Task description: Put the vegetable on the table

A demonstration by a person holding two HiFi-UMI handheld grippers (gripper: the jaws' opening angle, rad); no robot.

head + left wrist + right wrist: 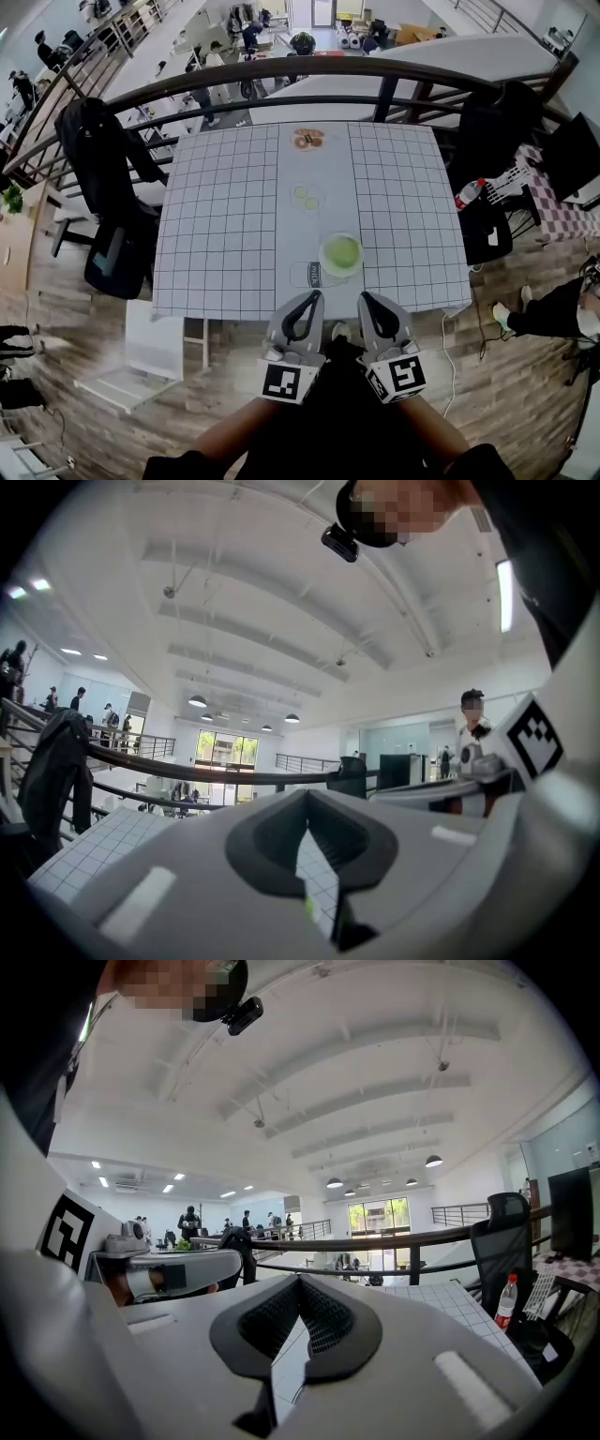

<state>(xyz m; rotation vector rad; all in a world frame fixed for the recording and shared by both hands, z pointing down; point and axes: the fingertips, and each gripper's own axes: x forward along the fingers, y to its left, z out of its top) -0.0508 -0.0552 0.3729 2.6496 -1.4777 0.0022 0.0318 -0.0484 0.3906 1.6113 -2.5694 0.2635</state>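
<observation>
Head view: white grid-patterned desk [216,225]. Green vegetable [341,252] sits in round white bowl [322,256] near desk's near edge, right of middle. Grey left hand-held gripper [312,298] and grey right hand-held gripper [364,300] hover just off that edge.
Left gripper view: jaws together, nothing between.
Right gripper view: jaws together, nothing between.

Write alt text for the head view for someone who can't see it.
The left gripper and right gripper, both shut and empty, point side by side at the near edge of a grid-patterned table. Along its plain middle strip lie a bowl of something green, pale round slices, and farther back an orange-brown item.
</observation>
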